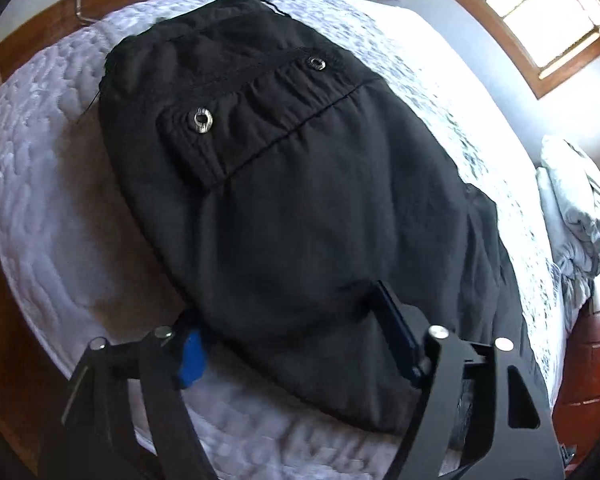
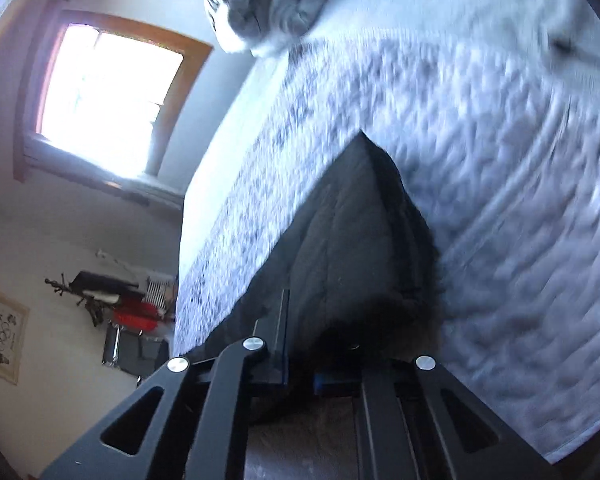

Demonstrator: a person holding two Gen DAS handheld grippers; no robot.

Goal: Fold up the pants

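1. The black pants (image 1: pixel 300 184) lie spread on a white quilted mattress (image 1: pixel 44 200), filling most of the left wrist view, with the waist end toward the far edge of the bed.
2. A pocket flap (image 1: pixel 204 140) sits across the upper part of the pants, with one metal eyelet (image 1: pixel 203 120) on it and a second eyelet (image 1: pixel 317 63) farther along the same band.
3. The left gripper (image 1: pixel 288 332) is at the near end of the pants with its jaws spread wide; the dark cloth lies between the two fingers, and the blue-padded finger (image 1: pixel 192 354) sits at the cloth's edge over the mattress.
4. The right gripper (image 2: pixel 300 360) has its jaws drawn close together and clamped on a fold of the pants (image 2: pixel 364 248), which runs up from the fingers in a raised ridge.
5. The right wrist view is tilted and blurred; the mattress (image 2: pixel 500 160) fills its right side.
6. A bundled grey-and-white blanket (image 1: pixel 576 208) rests at the far end of the bed.
7. A wood-framed window (image 2: pixel 112 96) glows bright on the wall beside the bed.
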